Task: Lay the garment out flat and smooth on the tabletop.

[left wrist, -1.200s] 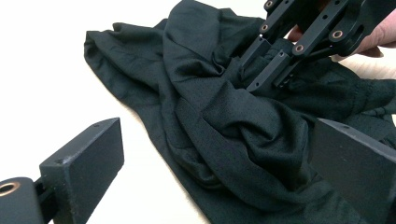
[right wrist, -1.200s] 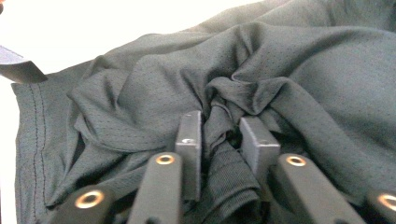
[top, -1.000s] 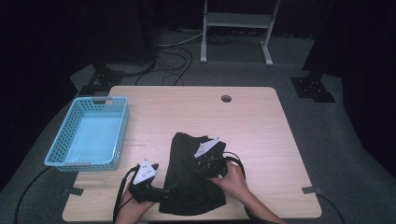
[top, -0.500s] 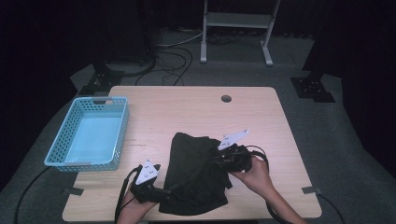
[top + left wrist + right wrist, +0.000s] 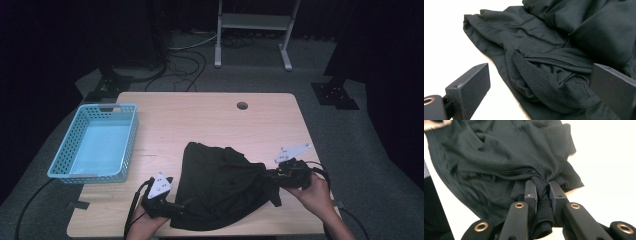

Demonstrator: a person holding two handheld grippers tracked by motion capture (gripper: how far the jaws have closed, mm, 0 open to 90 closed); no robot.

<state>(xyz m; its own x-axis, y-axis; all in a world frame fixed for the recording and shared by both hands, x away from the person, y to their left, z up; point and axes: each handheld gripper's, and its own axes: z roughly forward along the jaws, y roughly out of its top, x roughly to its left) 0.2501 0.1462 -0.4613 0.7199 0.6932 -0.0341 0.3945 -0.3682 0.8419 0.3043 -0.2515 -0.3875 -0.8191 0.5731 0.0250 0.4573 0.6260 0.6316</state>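
garment: a black mesh garment (image 5: 220, 187) lies bunched on the near half of the wooden table (image 5: 200, 120), from centre toward 5 o'clock, its right edge drawn out to a gathered point at 3 o'clock
right gripper: right gripper (image 5: 541, 192) has its jaws pinching a thick wad of the black fabric, cloth bulging out between them and below; in the high view it sits at the garment's 3 o'clock tip (image 5: 274, 175), held in the person's hand
left gripper: left gripper (image 5: 536, 82) has its jaws spread wide, a fold of the garment lying between them, neither pad pressing on it; in the high view it rests at the garment's 8 o'clock corner (image 5: 172, 207)
basket: a light blue basket (image 5: 75, 172) stands at the table's 9 o'clock edge, well apart from the cloth
table hole: a small round hole (image 5: 242, 105) at 12 o'clock of the garment, near the far edge
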